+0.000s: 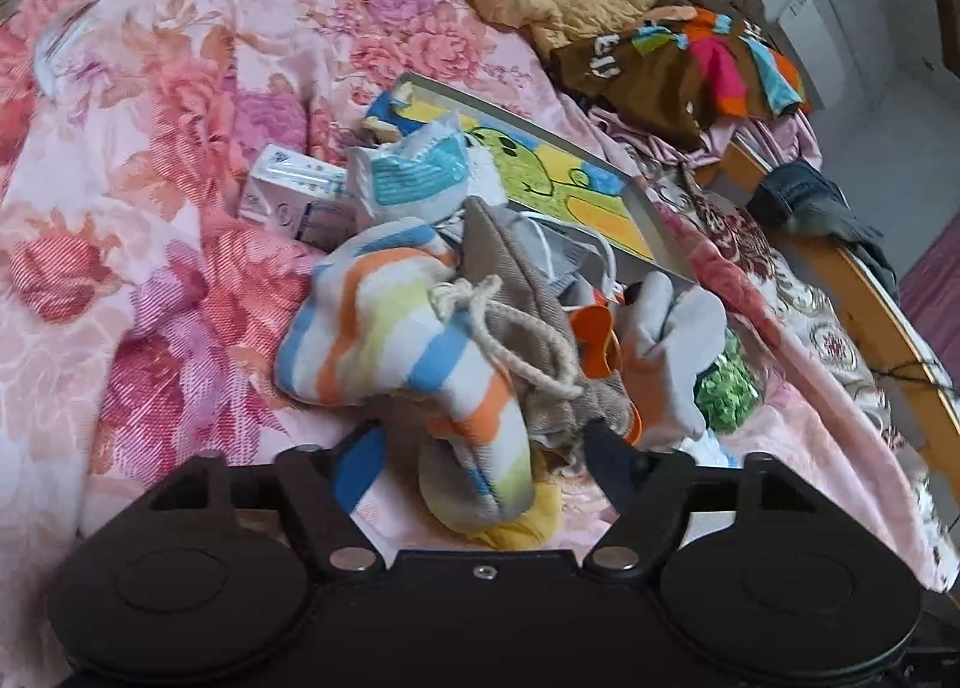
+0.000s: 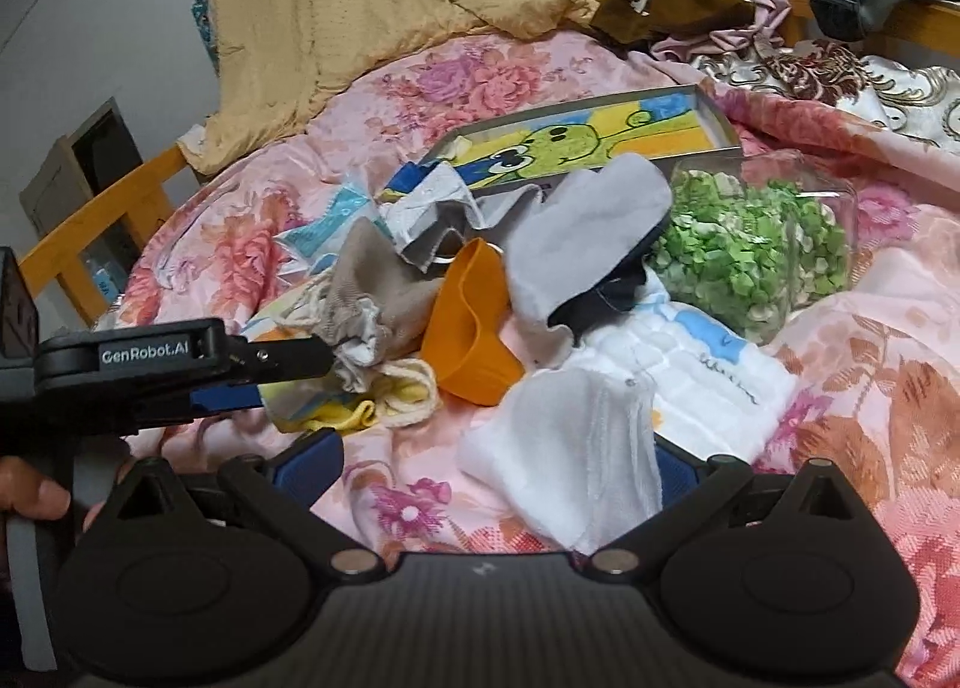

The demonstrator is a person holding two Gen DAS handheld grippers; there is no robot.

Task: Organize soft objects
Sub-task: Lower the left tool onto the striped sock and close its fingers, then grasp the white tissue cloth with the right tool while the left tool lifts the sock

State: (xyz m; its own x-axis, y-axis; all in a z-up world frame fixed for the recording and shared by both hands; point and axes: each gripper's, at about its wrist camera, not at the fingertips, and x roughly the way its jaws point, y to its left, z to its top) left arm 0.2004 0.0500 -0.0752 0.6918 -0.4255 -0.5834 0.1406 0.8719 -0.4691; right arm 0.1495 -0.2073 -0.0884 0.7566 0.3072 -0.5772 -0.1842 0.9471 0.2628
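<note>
1. Left gripper: jaws apart, straddling the near end of the striped sock. The blue pad on the left stands clear of the fabric; contact on the other side cannot be told.
2. Striped sock: lies on the floral bedspread, in the heap's near edge. It overlaps the beige drawstring pouch, with a yellow cloth under its tip.
3. Step in hand, as judged: taking the sock alone.
4. Advice: centre the jaws on the sock's narrow end and close only on striped fabric. Keep the far finger off the pouch and its cord.
5. Advice: lift slowly; the cord may snag and drag the pouch along.
6. Right gripper: jaws wide apart, gripping nothing, with a white folded cloth lying just ahead of its right finger.
7. Advice: leave the right gripper out of the heap until the sock is free.
</note>
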